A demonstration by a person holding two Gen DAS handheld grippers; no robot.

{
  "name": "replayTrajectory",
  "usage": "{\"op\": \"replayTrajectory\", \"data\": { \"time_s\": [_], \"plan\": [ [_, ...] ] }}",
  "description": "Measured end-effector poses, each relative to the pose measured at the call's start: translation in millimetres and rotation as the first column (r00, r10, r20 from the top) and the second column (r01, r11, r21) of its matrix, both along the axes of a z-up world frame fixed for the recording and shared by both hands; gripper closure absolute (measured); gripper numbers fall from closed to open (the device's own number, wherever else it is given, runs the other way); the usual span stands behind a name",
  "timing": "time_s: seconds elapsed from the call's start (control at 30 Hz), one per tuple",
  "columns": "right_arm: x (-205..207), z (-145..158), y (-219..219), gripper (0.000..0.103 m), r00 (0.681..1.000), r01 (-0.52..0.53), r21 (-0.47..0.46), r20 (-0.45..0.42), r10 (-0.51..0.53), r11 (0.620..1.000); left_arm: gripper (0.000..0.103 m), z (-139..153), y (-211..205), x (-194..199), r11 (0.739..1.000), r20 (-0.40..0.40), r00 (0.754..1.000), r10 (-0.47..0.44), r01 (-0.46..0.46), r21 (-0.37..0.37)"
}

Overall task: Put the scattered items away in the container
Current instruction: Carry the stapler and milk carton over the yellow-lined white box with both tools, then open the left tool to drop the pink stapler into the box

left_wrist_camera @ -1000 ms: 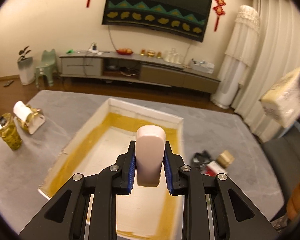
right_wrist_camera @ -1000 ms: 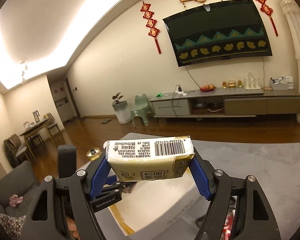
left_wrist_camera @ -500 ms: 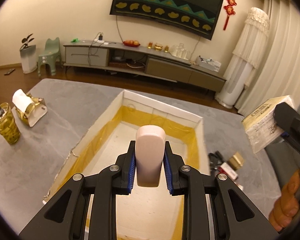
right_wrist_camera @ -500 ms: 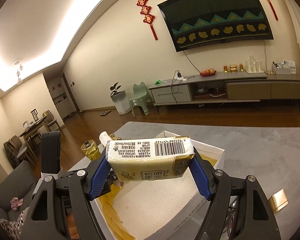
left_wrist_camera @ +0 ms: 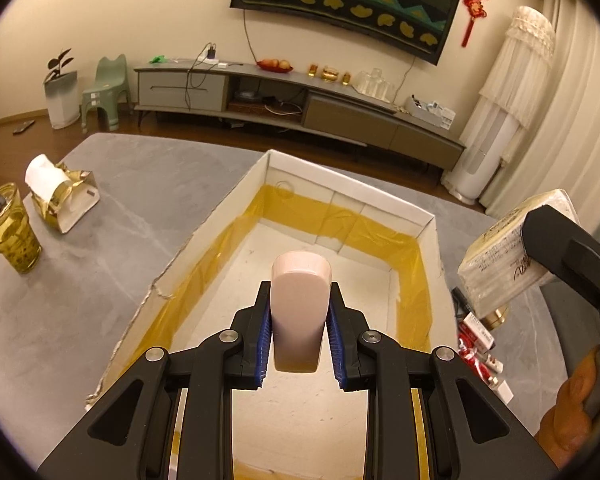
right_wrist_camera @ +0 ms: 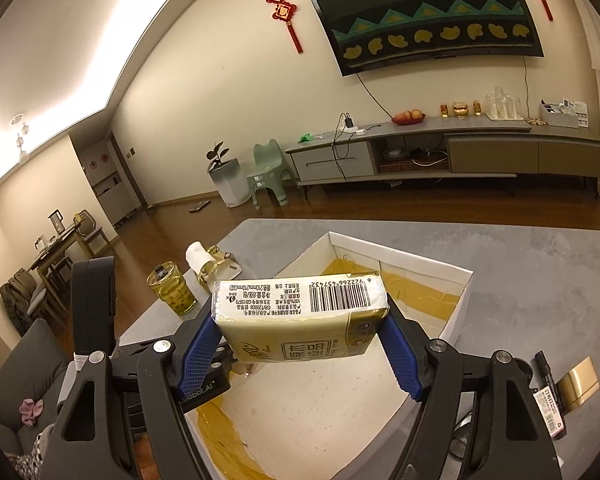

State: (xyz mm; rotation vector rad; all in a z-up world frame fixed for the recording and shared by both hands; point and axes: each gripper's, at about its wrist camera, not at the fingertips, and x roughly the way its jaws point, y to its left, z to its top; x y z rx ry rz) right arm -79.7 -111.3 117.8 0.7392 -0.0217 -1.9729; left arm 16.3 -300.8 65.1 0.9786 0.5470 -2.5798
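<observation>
My left gripper (left_wrist_camera: 300,336) is shut on a pale pink rounded case (left_wrist_camera: 299,312) and holds it above the open white cardboard box (left_wrist_camera: 384,192) lined with yellow tape. My right gripper (right_wrist_camera: 302,340) is shut on a cream tissue pack (right_wrist_camera: 296,316) with a barcode, held over the box's (right_wrist_camera: 404,258) near side. In the left wrist view the tissue pack (left_wrist_camera: 508,256) and the right gripper's arm appear at the right, beside the box. The box floor is bare where it shows.
The box stands on a grey table (left_wrist_camera: 112,264). A yellow-green glass (left_wrist_camera: 10,232) and a gold tissue holder (left_wrist_camera: 62,196) stand at the left. Small packets and a gold item (left_wrist_camera: 480,332) lie right of the box. A TV cabinet stands behind.
Both grippers have moved forward and lower over the box, each with its item still held. The right gripper has come closer to the box's right side.
</observation>
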Motion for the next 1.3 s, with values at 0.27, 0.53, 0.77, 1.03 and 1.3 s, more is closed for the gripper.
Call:
{"op": "replayTrajectory", "data": {
  "time_s": [0.27,0.53,0.77,1.03,1.3],
  "plan": [
    [0,-11,-15,0.028,1.0,0.003,0.046,0.022,-0.004,0.999,0.077,-8,-7,8,1.0,0.024,1.0,-0.001,0.001,0.013],
    [2,-26,-33,0.028,0.999,-0.013,0.092,0.04,0.01,0.996,0.077,-19,-6,6,0.998,0.056,0.998,-0.024,0.02,0.061],
    [-9,-47,-41,0.028,0.996,0.018,0.147,0.085,-0.03,0.989,0.077,-29,2,-2,0.998,0.1,0.994,-0.043,0.038,0.05],
    [-13,-52,-43,0.027,0.995,0.025,0.173,0.09,-0.041,0.985,0.076,-36,8,-8,0.998,0.131,0.99,-0.053,0.046,0.051],
    [-11,-54,-45,0.027,0.996,0.025,0.193,0.076,-0.04,0.981,0.075,-42,16,-12,0.996,0.156,0.985,-0.079,0.072,0.055]
  ]
}}
